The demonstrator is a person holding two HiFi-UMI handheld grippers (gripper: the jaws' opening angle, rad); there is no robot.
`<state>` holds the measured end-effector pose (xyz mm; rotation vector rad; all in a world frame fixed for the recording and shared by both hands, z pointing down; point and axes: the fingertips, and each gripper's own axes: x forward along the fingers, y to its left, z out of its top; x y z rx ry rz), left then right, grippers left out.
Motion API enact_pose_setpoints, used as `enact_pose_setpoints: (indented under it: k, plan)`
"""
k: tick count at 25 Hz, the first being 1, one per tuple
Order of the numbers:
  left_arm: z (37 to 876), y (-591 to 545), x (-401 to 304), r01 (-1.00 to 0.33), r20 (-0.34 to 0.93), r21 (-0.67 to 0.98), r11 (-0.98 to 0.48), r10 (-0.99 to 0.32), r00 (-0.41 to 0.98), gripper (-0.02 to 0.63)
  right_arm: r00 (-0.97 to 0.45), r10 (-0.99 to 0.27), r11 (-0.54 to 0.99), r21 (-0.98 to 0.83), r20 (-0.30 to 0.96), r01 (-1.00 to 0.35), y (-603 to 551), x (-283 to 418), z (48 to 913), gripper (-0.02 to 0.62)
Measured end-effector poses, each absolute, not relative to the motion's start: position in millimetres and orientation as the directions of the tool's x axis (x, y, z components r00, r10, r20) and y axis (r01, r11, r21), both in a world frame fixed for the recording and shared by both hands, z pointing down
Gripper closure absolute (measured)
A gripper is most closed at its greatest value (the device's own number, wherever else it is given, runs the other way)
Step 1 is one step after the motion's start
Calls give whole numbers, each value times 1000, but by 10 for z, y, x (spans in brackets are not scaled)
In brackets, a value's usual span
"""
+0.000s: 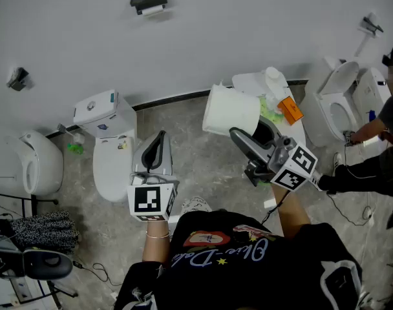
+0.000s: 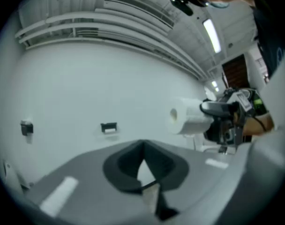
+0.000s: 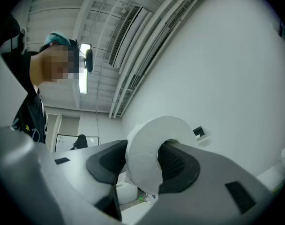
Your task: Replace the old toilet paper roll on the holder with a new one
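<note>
a: entries, far left first?

b: small dark wall fitting [image 1: 17, 78], then a white toilet [image 1: 112, 148] of glossy ceramic with a boxy tank, standing on a grey mottled floor [image 1: 203, 166].

a: left tongs?

b: left tongs [image 1: 159, 139], grey shell with dark ribbed pads. the jaws are pressed together with nothing between them, and they point towards the wall. the left gripper view confirms this: left tongs [image 2: 143, 159] closed and empty.

a: the holder?

b: holder [image 1: 148, 0], a dark bar mounted high on the plain white wall, with the old roll [image 1: 154, 10] as a thin white strip under it. in the head view it sits above the left tongs, well apart from both tongs.

a: the new roll?

b: new roll [image 1: 230, 110], a fat white cylinder of soft matt paper with a hollow core. it is held up in the air, right of the holder and well apart from it. the right tongs [image 1: 240, 136] are clamped on it. in the right gripper view the new roll [image 3: 147, 149] fills the gap between the dark pads, which press on its sides.

a: further right?

b: white surface [image 1: 248, 82] carrying a white plastic bottle [image 1: 274, 82] and an orange packet [image 1: 290, 110]. then a second toilet [image 1: 339, 105], lid up, with a person's arm [image 1: 371, 131] beside it.
</note>
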<state>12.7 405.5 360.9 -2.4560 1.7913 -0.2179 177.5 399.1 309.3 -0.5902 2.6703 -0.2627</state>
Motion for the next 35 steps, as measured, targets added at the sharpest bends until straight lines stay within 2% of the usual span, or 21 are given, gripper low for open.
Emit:
enact_pose_setpoints:
  k: [7, 12, 18, 25, 35]
  plan:
    - [3617, 3532, 133, -915, 13, -109, -388, -921, 389, 607, -799, -511, 855, -286, -318, -433, 3664, 1730, 3208, 385]
    - [3839, 2608, -141, -909, 9, -85, -407, -913, 408, 607, -795, -516, 853, -275, -320, -443, 2813, 1438, 3305, 385]
    - [3768, 1198, -374, -855, 29, -237, -462, -883, 469, 607, -788, -512, 858, -247, -341, -450, 1477, 926, 3202, 385]
    - [3471, -164, -678, -825, -2, -160, -542, -836, 549, 607, -757, -547, 837, -258, -357, -483, 196, 479, 2956, 385]
    - [3497, -870, -768, -838, 44, -118, -533, -846, 532, 607, -768, -546, 837, -266, -336, -479, -531, 411, 2870, 385]
